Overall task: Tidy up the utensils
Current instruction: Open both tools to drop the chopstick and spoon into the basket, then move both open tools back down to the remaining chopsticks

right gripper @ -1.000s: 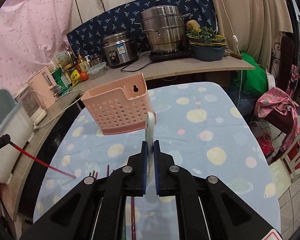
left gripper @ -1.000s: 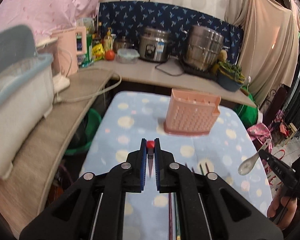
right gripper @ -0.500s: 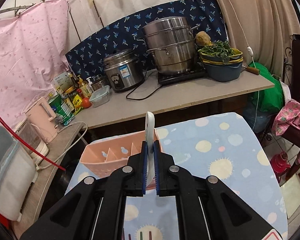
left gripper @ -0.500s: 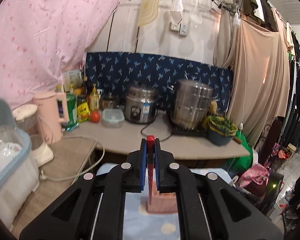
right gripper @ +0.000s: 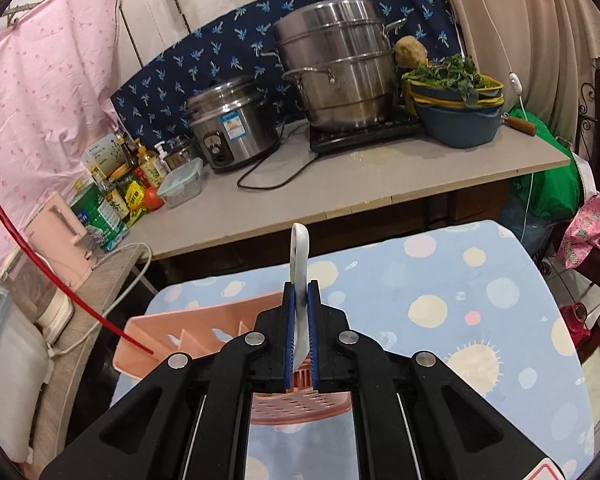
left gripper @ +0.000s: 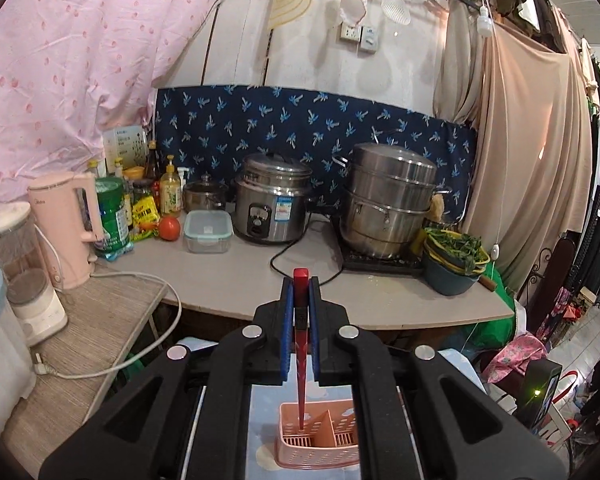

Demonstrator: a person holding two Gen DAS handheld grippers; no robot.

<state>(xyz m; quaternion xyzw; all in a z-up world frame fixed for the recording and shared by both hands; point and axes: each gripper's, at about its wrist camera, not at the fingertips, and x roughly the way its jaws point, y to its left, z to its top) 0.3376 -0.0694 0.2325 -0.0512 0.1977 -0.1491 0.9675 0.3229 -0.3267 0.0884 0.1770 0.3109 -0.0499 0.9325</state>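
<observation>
My left gripper (left gripper: 300, 316) is shut on a red chopstick (left gripper: 301, 364). It hangs nearly upright with its tip inside the left compartment of the pink slotted utensil basket (left gripper: 320, 444) below. In the right wrist view the same chopstick (right gripper: 52, 280) slants down into the basket (right gripper: 204, 336). My right gripper (right gripper: 300, 320) is shut on a white ceramic spoon (right gripper: 300, 256), handle end up, held above the basket's near side.
The basket stands on a blue spotted cloth (right gripper: 440, 312). Behind it a grey counter (left gripper: 228, 276) carries a rice cooker (left gripper: 272, 208), a steel steamer pot (left gripper: 388, 208), a bowl of greens (left gripper: 454, 256), bottles and a pink kettle (left gripper: 66, 228).
Both grippers rose and moved over the basket, tilting their views upward. The red chopstick's tip went down into the basket. The spoon came above the basket.
</observation>
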